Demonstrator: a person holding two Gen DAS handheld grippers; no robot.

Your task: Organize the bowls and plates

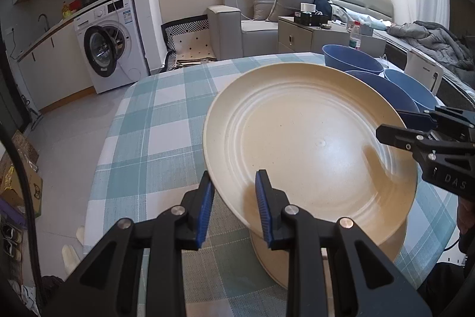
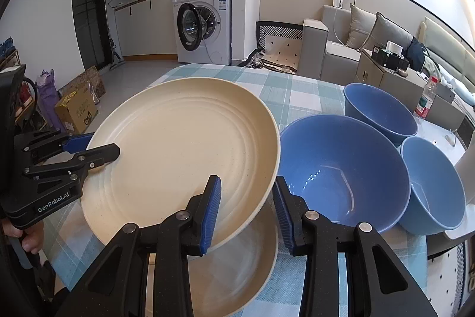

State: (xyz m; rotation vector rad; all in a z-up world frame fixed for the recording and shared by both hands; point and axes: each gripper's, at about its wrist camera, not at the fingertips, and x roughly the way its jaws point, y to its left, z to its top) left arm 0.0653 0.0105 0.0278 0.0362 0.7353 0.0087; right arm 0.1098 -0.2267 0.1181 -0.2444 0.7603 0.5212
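Together, left gripper [image 1: 234,208] and right gripper [image 2: 247,213] clamp a cream plate [image 2: 184,150] above a second plate [image 2: 237,272], ready for level lowering.

Checked-cloth table [image 2: 297,91]; on it a cream plate [image 2: 237,272]; three blue bowls [image 2: 341,165] beside it.

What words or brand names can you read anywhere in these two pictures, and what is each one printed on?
"GenRobot.AI": on the left gripper, seen from the right wrist.
"DAS": on the right gripper, seen from the left wrist; the rest is cut off.
Too small or blurred: labels on the washing machine, bottle and cardboard box.
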